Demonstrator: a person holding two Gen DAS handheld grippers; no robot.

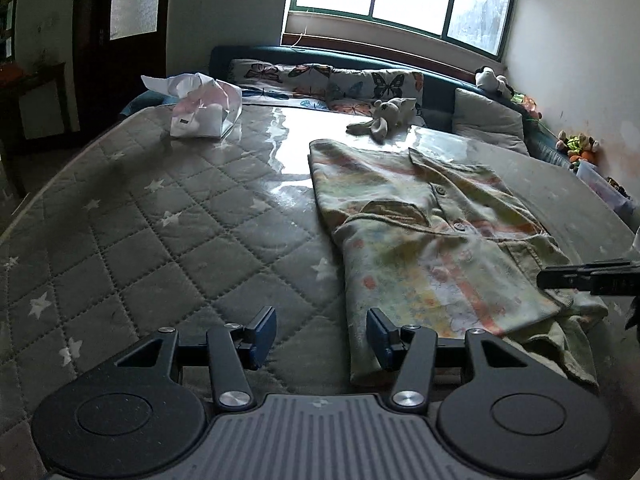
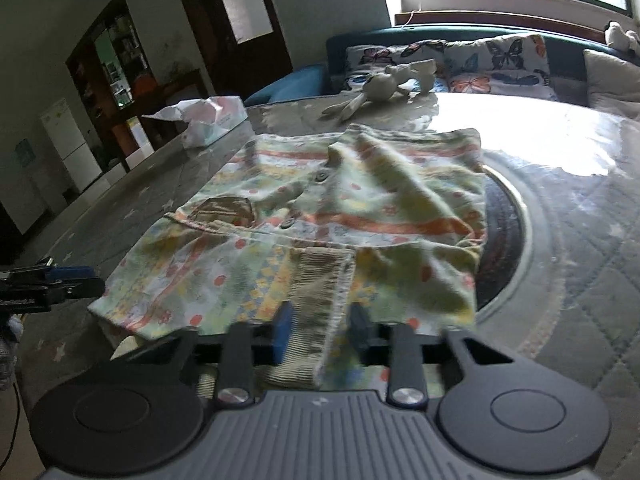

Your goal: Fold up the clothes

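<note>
A small pastel patterned button shirt (image 1: 432, 236) lies partly folded on the quilted grey mattress (image 1: 140, 240). My left gripper (image 1: 322, 338) is open and empty, low over the mattress at the shirt's near left edge. In the right wrist view the shirt (image 2: 320, 208) fills the middle. My right gripper (image 2: 320, 332) is open, its jaws standing either side of a ribbed sleeve cuff (image 2: 316, 304) at the shirt's near edge. The right gripper also shows at the right edge of the left wrist view (image 1: 588, 278), and the left gripper at the left edge of the right wrist view (image 2: 52, 284).
A white tissue pack (image 1: 204, 108) sits at the mattress's far left. A grey plush toy (image 1: 384, 118) lies beyond the shirt, before butterfly pillows (image 1: 332, 84). Small toys (image 1: 580, 146) and a clear box (image 1: 604, 188) line the right wall.
</note>
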